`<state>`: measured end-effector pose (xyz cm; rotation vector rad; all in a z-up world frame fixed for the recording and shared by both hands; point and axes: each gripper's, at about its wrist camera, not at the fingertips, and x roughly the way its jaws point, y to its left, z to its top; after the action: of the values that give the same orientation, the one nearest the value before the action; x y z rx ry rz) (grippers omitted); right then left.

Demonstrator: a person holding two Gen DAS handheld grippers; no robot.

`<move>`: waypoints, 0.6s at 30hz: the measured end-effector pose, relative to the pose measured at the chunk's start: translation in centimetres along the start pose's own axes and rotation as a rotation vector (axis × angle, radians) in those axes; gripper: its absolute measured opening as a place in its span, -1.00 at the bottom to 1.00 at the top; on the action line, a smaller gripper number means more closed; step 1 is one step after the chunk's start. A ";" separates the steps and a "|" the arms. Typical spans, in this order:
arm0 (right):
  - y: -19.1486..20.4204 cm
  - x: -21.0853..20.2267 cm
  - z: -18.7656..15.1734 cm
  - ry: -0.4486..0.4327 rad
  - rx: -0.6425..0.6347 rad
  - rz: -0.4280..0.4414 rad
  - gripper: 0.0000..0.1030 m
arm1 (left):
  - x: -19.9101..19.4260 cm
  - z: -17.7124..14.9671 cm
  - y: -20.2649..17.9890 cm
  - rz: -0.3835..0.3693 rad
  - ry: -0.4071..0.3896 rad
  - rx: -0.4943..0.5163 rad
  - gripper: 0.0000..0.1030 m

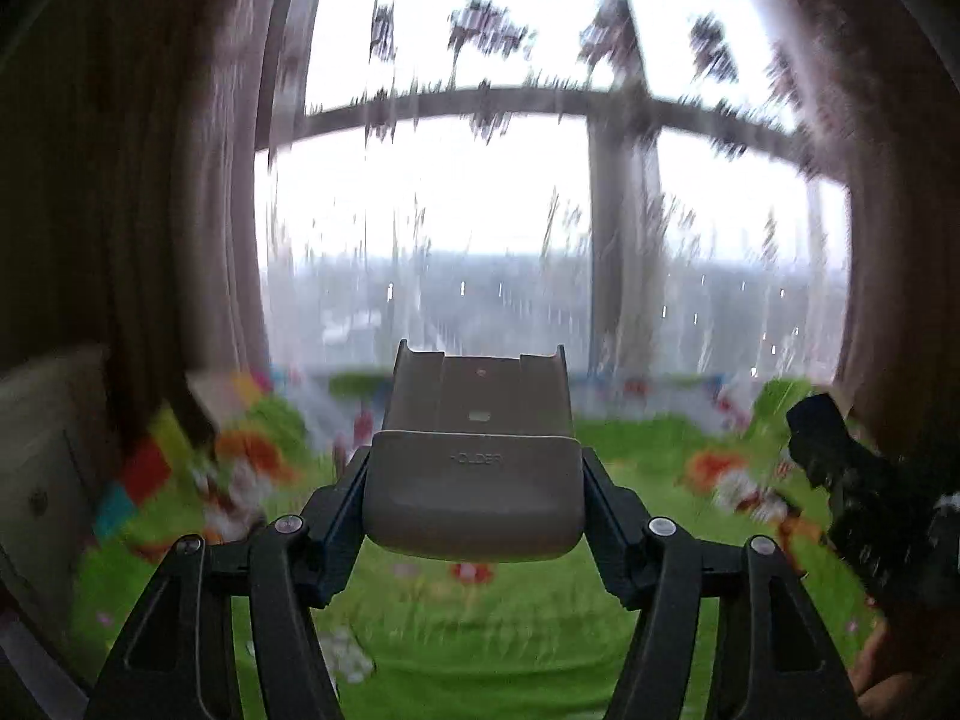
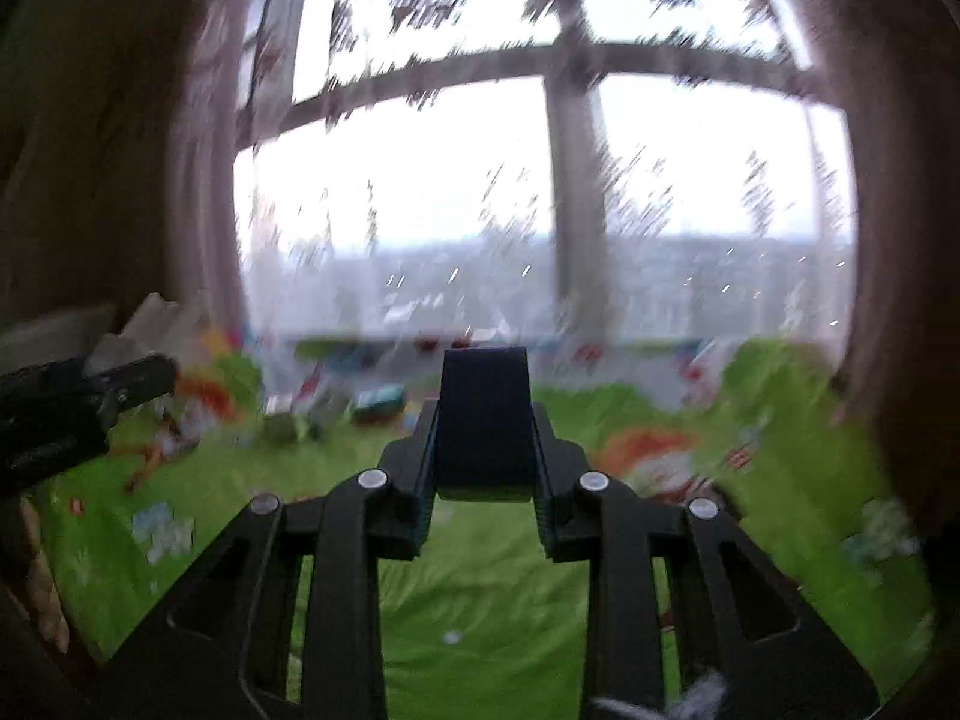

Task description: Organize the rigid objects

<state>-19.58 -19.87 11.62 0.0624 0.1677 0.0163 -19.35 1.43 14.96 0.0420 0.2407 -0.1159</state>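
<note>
Both wrist views badly motion-blurred. Left gripper (image 1: 474, 468) has its fingers at mid-width, clamped on the two sides of a grey plastic holder (image 1: 474, 480), a cradle-shaped piece with a raised back plate and the word HOLDER moulded on its front lip; it is held level, off the surface, out ahead of the camera. Right gripper (image 2: 485, 426) has its fingers drawn in narrow on a small dark block (image 2: 485, 420), flat-sided and upright between the pads, also lifted clear. Below both is a green bedspread (image 1: 510, 630) with cartoon prints in orange, red and white. Far side: a large window (image 1: 456, 210) with a sheer patterned curtain (image 1: 690, 228) over it, darker drapes at left and right. Far left in the right wrist view, blurred small items lie on the spread, too smeared to name. The left gripper shows at the left edge of the right wrist view.
</note>
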 end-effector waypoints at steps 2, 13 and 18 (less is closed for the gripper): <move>-0.6 -1.7 1.8 -0.054 0.016 -0.004 -0.40 | -1.6 1.0 -0.5 -0.008 -0.054 0.003 0.26; 1.8 -6.0 4.4 -0.150 -0.044 0.076 -0.40 | -6.2 2.1 -0.9 -0.021 -0.130 0.023 0.26; 3.6 -6.2 4.4 -0.150 -0.069 0.121 -0.40 | -7.2 1.4 0.6 0.009 -0.120 0.005 0.26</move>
<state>-25.04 -16.72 17.21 0.0048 0.0136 0.1382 -25.93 2.70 18.06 0.0407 0.1207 -0.1101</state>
